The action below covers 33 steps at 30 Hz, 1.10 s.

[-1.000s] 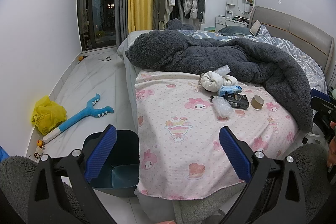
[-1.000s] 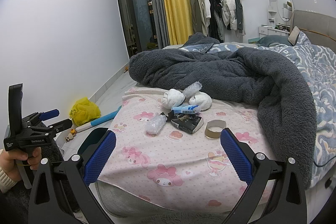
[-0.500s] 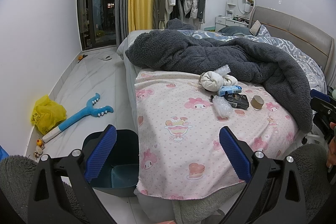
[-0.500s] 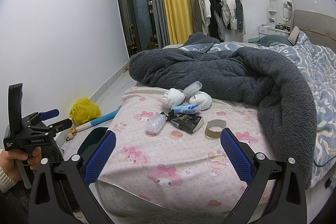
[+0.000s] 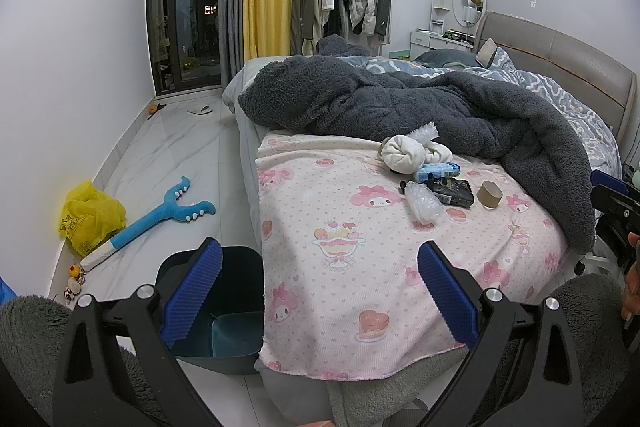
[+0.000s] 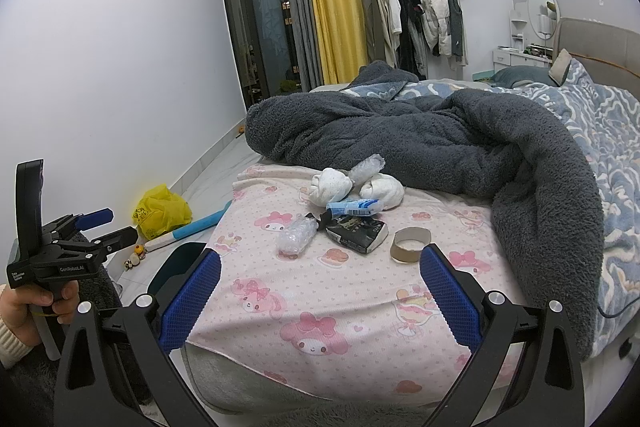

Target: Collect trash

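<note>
So far nothing has shifted: the left hand-held gripper [image 5: 320, 287] and right hand-held gripper [image 6: 320, 291] hang wide open and empty, the trash [image 6: 352, 227] untouched mid-bed, the bin [image 5: 224, 307] waiting beside the bed's [image 5: 320, 267] near-left corner.

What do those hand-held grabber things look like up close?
Each gripper has black angular arms with silver bolts and two ribbed blue pads. The left gripper, seen from the side, has a black handle, white lettering and a blue tab. A cream knit cuff shows.
</note>
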### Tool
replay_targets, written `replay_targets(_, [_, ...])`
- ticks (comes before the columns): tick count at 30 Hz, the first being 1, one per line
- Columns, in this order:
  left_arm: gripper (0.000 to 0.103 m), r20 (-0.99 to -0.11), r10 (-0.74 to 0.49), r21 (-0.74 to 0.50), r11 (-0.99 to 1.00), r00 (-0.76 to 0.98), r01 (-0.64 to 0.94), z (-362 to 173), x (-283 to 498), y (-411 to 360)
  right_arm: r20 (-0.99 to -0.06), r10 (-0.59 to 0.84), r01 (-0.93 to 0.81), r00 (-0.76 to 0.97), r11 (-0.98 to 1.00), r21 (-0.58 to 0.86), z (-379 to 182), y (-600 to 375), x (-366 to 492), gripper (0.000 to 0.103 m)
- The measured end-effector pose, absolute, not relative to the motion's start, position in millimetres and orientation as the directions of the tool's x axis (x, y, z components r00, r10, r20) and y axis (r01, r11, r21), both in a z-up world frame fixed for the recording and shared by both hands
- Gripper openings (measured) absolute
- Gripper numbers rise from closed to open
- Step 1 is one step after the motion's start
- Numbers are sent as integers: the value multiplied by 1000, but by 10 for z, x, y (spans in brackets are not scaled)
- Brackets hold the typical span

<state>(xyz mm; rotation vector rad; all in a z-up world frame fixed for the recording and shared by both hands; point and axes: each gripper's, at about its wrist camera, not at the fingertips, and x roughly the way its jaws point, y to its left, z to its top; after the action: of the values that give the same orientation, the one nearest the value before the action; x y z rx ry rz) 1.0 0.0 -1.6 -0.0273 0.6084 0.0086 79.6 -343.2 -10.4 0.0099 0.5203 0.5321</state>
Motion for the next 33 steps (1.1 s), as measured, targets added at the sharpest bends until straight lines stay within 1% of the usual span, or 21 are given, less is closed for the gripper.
replay_targets(6, [100,-575,-18,-33,999,818,-2,-37,26,-16,-481,478,-476,735,869,137,-109,-3428,798,101])
replay_targets(10, [100,-562,-63,-46,998,824,46,-29,-6,-130,-525,437,-446,730,887,119,-109,-3416,839,101])
replay_targets(15, [100,-574,-93,-55,996,813,76,-31,16,-169,-500,445,-439,743,888,138,-48,-3383,843,101])
replay_targets(18, [99,-594,-79,-46,997,801,64,-54,62,-166,-531,436,-446,726,887,119,-70,-3291,925,101])
replay_targets(21, [99,-590,-73,-42,997,804,60,-56,76,-191,-528,430,-445,733,889,107,-53,-3228,1012,101])
replay_targets(24, [99,-593,-97,-34,995,799,96,-68,116,-216,-529,424,-448,735,890,92,-69,-3191,1158,100])
replay_targets(29, [97,-609,-142,-42,988,780,147,-141,301,-324,-559,417,-477,716,878,43,-218,-3098,1430,100])
replay_targets(32, [91,-623,-173,-75,984,763,162,-199,461,-382,-584,408,-487,701,873,26,-364,-3081,1581,97])
replay_targets(33, [87,-629,-174,-74,984,758,164,-226,502,-403,-590,411,-489,694,872,32,-406,-3087,1623,95])
